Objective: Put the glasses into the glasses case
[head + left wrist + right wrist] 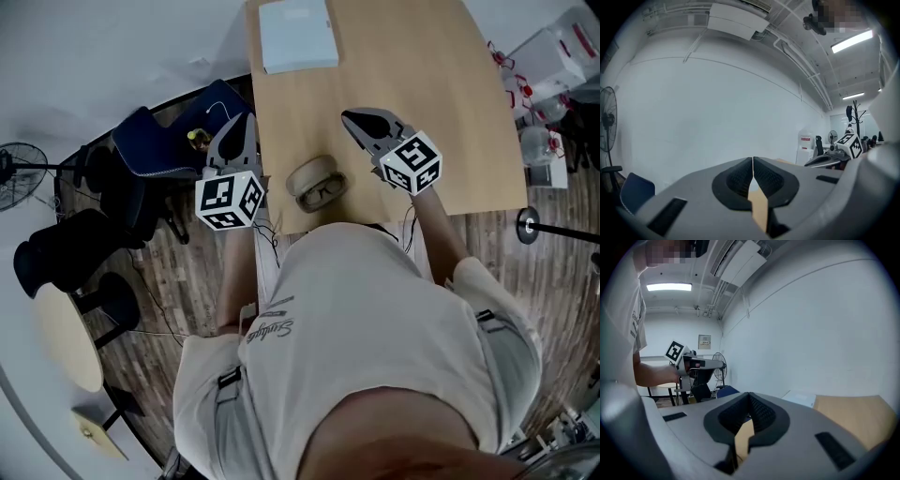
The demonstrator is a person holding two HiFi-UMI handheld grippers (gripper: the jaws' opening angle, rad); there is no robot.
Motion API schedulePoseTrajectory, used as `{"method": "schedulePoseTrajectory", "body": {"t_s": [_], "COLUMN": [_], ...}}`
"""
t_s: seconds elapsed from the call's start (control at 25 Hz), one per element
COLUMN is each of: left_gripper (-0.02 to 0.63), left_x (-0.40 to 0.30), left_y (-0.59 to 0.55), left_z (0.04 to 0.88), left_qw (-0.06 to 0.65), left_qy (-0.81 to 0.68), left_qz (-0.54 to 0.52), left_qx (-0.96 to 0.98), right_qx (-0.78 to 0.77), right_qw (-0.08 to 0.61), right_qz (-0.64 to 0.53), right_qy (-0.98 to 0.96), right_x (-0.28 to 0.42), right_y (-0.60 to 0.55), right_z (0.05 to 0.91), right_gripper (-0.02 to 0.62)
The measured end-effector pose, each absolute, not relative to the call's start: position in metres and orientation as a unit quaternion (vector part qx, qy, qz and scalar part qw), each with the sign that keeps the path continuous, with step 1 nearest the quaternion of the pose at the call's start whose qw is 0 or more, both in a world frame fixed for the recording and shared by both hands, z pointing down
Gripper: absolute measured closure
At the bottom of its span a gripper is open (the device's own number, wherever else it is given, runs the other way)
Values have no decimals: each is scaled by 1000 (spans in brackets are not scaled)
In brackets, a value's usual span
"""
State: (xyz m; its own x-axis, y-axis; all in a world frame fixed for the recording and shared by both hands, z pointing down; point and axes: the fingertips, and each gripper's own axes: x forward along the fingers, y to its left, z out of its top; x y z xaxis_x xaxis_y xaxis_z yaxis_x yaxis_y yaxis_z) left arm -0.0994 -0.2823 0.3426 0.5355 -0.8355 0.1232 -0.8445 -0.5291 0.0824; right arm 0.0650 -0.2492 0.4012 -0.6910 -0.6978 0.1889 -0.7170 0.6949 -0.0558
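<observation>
- Case (316,183): lies open on the table (403,66), close to the near edge and just in front of the person.
- Glasses (325,195): appear to lie inside the near half of the case. The head view is too small to confirm they are fully seated.
- Lid (307,172): stands open on the far side of the glasses.
- Left gripper (247,119): clenched, jaws pressed together with nothing between them. It is held up to the left of the case, off the table's left edge and clear of the case.
- Right gripper (349,117): likewise clenched and empty. It is held over the table to the right of the case and beyond it, apart from the case.
- Progress, as judged: placement looks done or nearly so. Closing the lid is what remains, if the task calls for it.
- Edges: the case sits near the table's front edge, so a push toward the person risks sliding it off.
- Open room: bare tabletop lies beyond and to the right of the case. A white box (298,36) sits well beyond it at the far end. A blue chair (159,145) stands to its left, off the table.
</observation>
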Motion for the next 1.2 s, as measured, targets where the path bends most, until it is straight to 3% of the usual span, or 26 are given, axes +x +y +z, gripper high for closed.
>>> {"method": "schedulePoseTrajectory", "body": {"t_s": [1.2], "left_gripper": [589], "left_x": [-95], "left_y": [-308], "left_z": [287], "left_qw": [31], "left_qy": [-495], "left_qz": [24], "left_qx": [868], "right_qx": [423], "right_qw": [30], "right_qz": [18], "right_qy": [-905], "right_x": [83], "right_y": [-285], "right_z": [307], "right_gripper": [600]}}
